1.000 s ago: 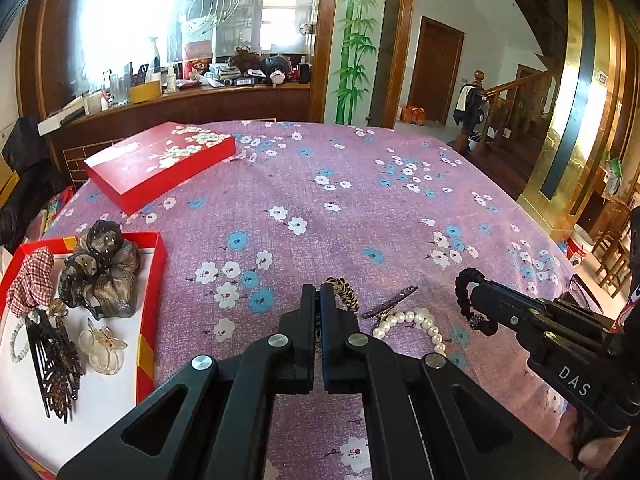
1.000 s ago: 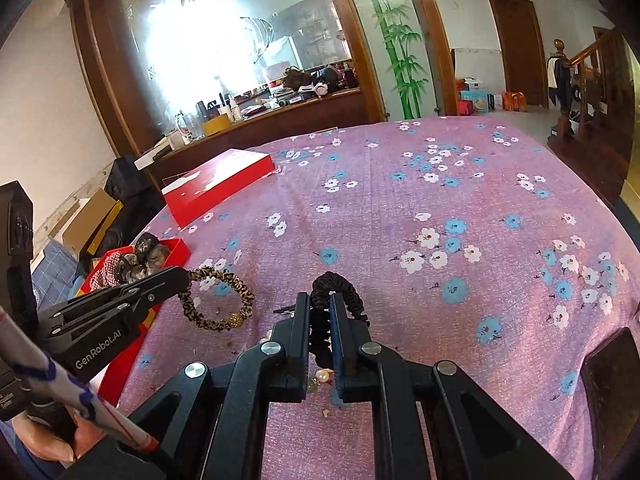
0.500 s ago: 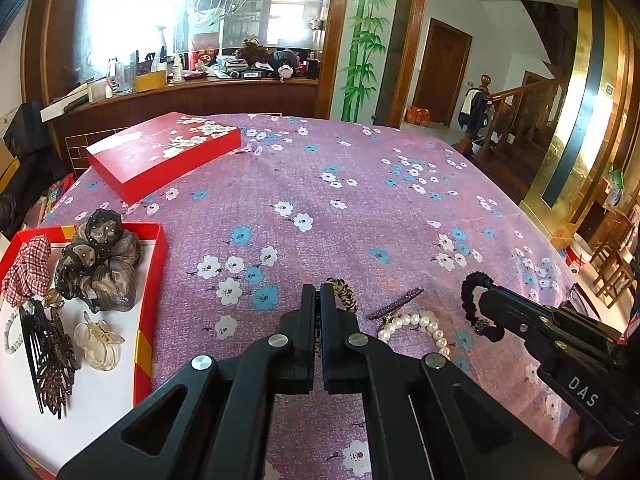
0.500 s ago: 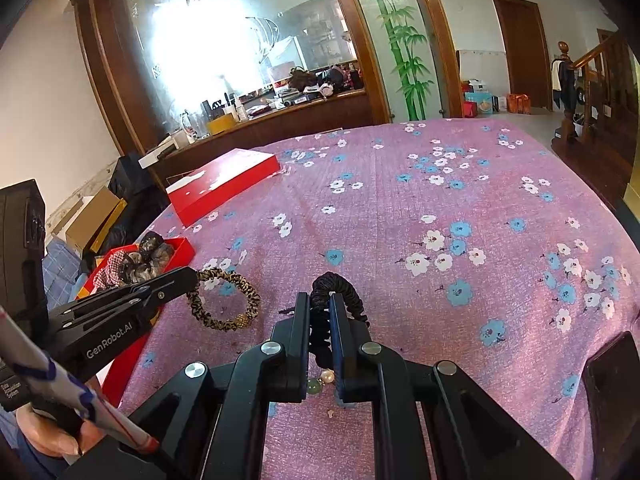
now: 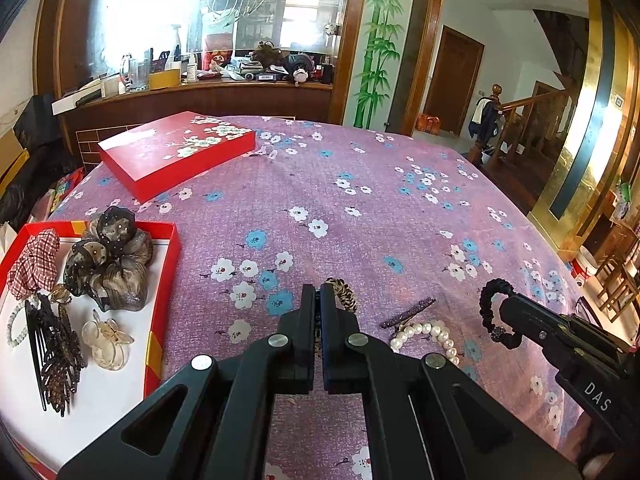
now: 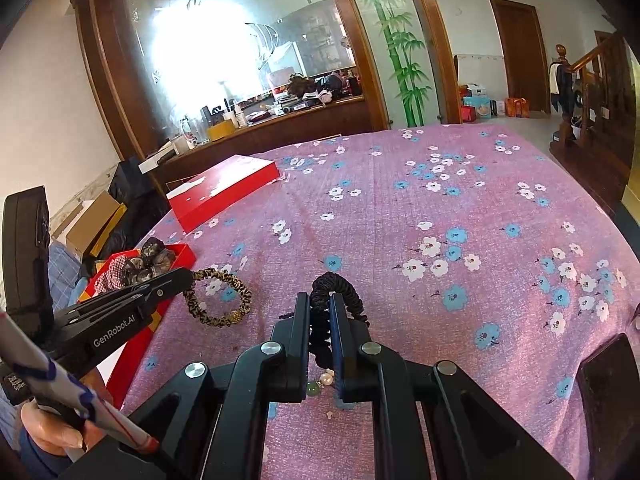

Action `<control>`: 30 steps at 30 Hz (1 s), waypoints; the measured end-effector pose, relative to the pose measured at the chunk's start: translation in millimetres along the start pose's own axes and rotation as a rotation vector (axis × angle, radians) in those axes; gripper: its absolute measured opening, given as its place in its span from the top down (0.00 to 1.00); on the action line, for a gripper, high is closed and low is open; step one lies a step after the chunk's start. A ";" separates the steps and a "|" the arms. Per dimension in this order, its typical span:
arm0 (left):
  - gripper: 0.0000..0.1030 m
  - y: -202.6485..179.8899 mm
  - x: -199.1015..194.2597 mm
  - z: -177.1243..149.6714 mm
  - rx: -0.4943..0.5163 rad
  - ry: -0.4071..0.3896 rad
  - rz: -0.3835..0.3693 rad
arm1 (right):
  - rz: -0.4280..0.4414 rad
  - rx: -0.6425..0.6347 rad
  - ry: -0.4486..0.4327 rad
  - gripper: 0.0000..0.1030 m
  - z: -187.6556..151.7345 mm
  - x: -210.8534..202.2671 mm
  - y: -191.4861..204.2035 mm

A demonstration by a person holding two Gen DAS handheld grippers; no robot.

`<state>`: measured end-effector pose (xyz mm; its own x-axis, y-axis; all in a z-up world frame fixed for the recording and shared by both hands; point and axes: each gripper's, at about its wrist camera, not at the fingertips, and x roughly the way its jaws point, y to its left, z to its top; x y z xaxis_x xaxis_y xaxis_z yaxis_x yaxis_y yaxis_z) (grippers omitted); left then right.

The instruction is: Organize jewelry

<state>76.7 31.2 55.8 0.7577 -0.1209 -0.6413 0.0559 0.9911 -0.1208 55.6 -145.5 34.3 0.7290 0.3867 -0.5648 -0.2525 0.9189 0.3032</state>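
My left gripper [image 5: 319, 294] is shut on a leopard-print hair tie [image 5: 345, 294], held above the purple flowered cloth [image 5: 360, 200]; the tie also shows in the right wrist view [image 6: 218, 300]. My right gripper [image 6: 320, 304] is shut on a black ruffled hair tie [image 6: 340, 286], which also shows in the left wrist view [image 5: 492, 312]. A red tray [image 5: 162, 300] at the left holds scrunchies [image 5: 108, 260], a dark comb [image 5: 52, 356] and a clear clip [image 5: 106, 340]. A pearl bracelet [image 5: 428, 334] and a dark hair clip [image 5: 408, 312] lie on the cloth between the grippers.
A red flowered box lid [image 5: 176, 152] lies at the back left of the table. Loose beads [image 6: 320, 384] lie under the right gripper. A wooden counter [image 5: 200, 96] with clutter stands behind. The table edge drops off at the right [image 5: 576, 280].
Both grippers have risen slightly with their hair ties and drawn back a little; the tray looks closer to the left gripper.
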 end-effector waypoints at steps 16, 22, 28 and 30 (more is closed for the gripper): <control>0.98 -1.5 1.6 -0.5 0.010 0.012 0.007 | -0.006 0.004 -0.003 0.90 1.9 -1.7 -2.2; 0.98 -3.3 4.1 -0.5 0.016 0.010 0.024 | -0.005 0.022 -0.003 0.90 2.3 -2.0 -6.7; 0.98 -2.1 2.4 0.6 0.015 0.002 0.028 | -0.005 0.062 -0.011 0.90 4.0 -4.9 -16.4; 0.98 -1.2 1.5 1.5 0.012 -0.003 0.024 | 0.004 0.075 -0.007 0.90 4.3 -5.3 -18.3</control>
<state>78.7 30.0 56.0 0.7611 -0.0969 -0.6414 0.0453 0.9943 -0.0966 59.1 -164.7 35.1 0.7324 0.3896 -0.5584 -0.2075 0.9088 0.3620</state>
